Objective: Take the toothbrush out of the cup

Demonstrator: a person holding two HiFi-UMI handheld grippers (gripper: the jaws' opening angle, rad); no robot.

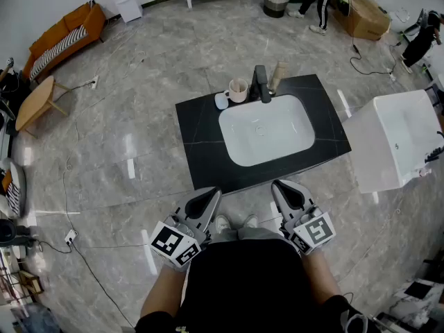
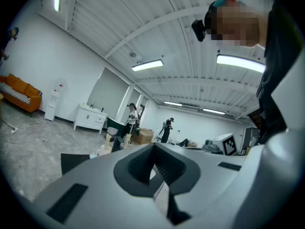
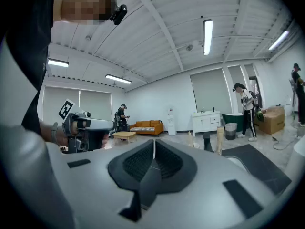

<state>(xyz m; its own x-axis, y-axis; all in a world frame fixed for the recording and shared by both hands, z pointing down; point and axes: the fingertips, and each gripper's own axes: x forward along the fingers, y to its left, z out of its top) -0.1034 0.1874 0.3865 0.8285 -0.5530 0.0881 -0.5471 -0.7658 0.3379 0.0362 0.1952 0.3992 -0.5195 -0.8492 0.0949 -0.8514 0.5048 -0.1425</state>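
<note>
Two empty tools, the left gripper and right gripper, hover at the counter's near edge, jaws pressed together; the cup stands at its far side.

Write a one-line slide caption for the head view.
Both shut and empty, the left gripper and right gripper hover short of the counter, where the cup stands beside the faucet.
</note>
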